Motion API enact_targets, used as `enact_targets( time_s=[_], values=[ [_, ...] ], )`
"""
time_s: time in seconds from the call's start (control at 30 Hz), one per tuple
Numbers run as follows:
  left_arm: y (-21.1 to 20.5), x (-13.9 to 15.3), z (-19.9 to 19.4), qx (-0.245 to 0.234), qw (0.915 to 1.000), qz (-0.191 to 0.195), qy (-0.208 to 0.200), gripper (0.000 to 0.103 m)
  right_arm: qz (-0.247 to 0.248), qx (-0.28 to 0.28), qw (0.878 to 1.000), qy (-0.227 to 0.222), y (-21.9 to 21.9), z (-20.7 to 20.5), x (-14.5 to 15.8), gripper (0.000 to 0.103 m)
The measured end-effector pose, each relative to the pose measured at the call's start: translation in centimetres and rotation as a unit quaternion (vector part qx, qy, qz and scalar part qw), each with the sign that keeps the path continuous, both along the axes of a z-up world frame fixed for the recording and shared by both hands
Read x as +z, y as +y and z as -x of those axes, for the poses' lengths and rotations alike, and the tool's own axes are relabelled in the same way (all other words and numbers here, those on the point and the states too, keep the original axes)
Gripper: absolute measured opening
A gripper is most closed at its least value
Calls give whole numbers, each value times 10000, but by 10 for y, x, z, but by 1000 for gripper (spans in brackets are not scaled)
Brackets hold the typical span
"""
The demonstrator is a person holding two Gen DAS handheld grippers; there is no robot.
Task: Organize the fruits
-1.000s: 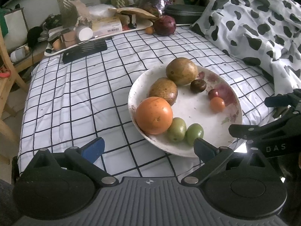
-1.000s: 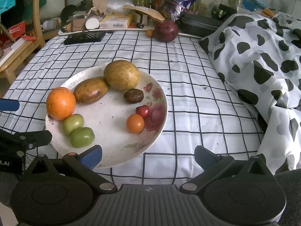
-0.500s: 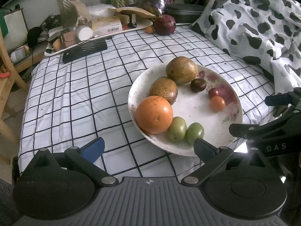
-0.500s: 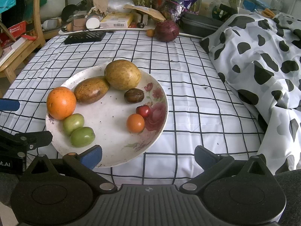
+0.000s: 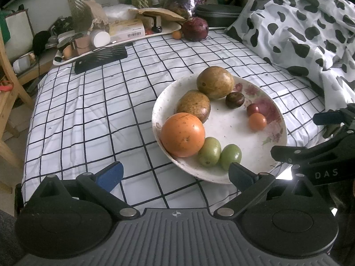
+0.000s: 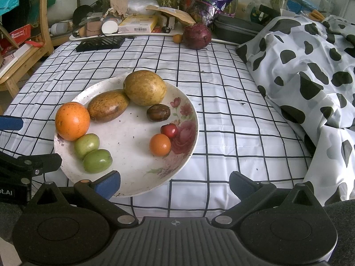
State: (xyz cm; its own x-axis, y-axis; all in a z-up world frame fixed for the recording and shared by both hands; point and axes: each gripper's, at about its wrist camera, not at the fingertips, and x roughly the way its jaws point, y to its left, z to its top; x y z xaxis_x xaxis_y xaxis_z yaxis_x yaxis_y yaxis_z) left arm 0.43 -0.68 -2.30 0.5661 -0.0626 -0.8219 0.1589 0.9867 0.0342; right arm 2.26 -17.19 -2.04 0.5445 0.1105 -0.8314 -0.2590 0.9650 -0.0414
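A white floral plate (image 6: pixel 124 141) (image 5: pixel 230 133) on the checked cloth holds a large orange (image 6: pixel 72 120) (image 5: pixel 182 134), two brown-yellow fruits (image 6: pixel 144 88) (image 6: pixel 108 106), two green fruits (image 6: pixel 86 142) (image 6: pixel 97 161), a dark brown fruit (image 6: pixel 158 112), a small red fruit (image 6: pixel 169 130) and a small orange fruit (image 6: pixel 160 144). My left gripper (image 5: pixel 175 174) is open and empty at the plate's near-left rim. My right gripper (image 6: pixel 175 182) is open and empty at the plate's near-right rim. Each gripper shows at the edge of the other's view.
A dark red round fruit (image 6: pixel 196 36) and a tiny orange one (image 6: pixel 177 38) lie at the far edge beside a cluttered tray (image 6: pixel 124 27) and a black slatted object (image 6: pixel 99 42). A cow-print blanket (image 6: pixel 306 73) fills the right side. A wooden chair (image 6: pixel 24 51) stands left.
Both grippers have drifted very slightly; the plate and fruits stay in place.
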Motion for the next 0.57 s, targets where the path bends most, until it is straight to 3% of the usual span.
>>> enact_targets(
  time_s=[0.57],
  values=[
    [0, 0, 1, -6, 10000, 19, 7, 103, 1, -1, 10000, 1, 0, 0, 0, 103]
  ],
)
